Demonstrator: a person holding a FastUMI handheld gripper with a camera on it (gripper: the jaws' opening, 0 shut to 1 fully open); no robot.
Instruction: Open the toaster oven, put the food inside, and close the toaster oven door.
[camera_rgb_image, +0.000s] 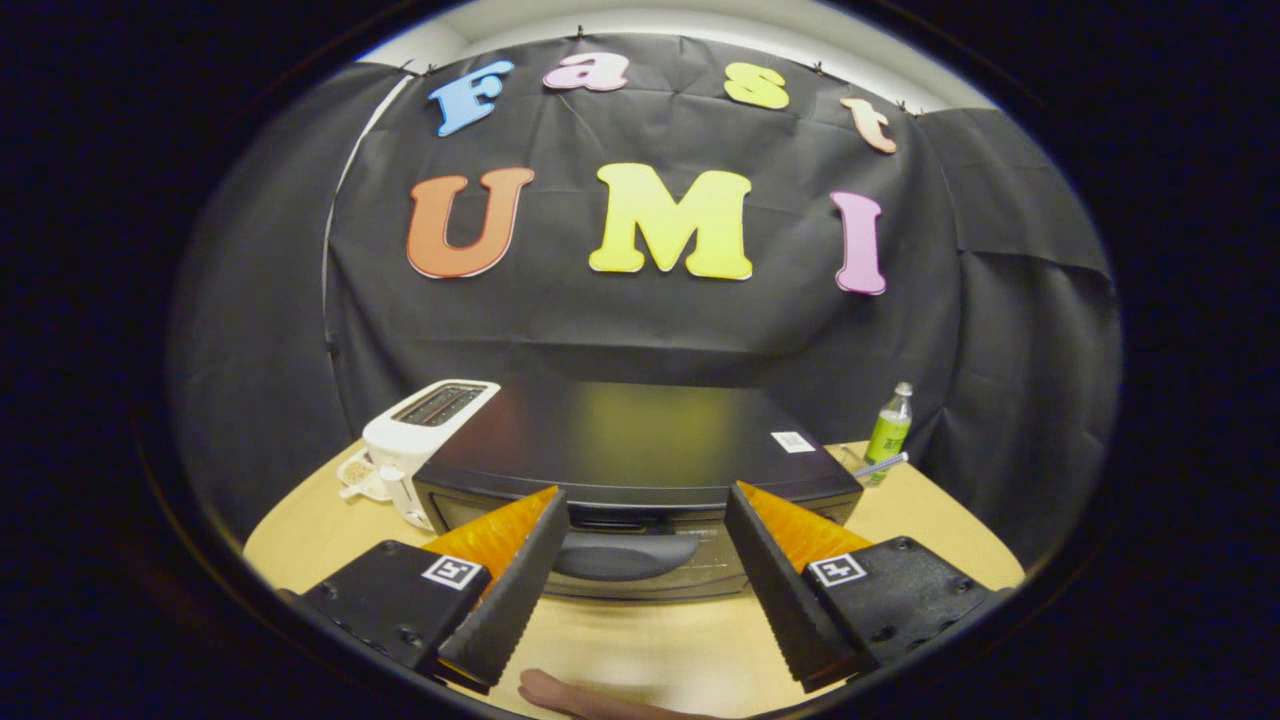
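A black toaster oven (640, 440) stands on the wooden table (640, 640) just ahead of my fingers, its door shut. The dark door handle (622, 555) lies between my two fingertips, a little beyond them. My gripper (646, 495) is open, with the fingers spread wide on either side of the handle and touching nothing. A pinkish sausage-like piece of food (575, 697) lies on the table below the fingers, close to me and partly cut off.
A white slot toaster (425, 430) stands against the oven's left side, with a small white dish (358, 472) beside it. A green bottle (888, 428) and a pen-like stick (882, 464) sit to the oven's right, at the back of the table.
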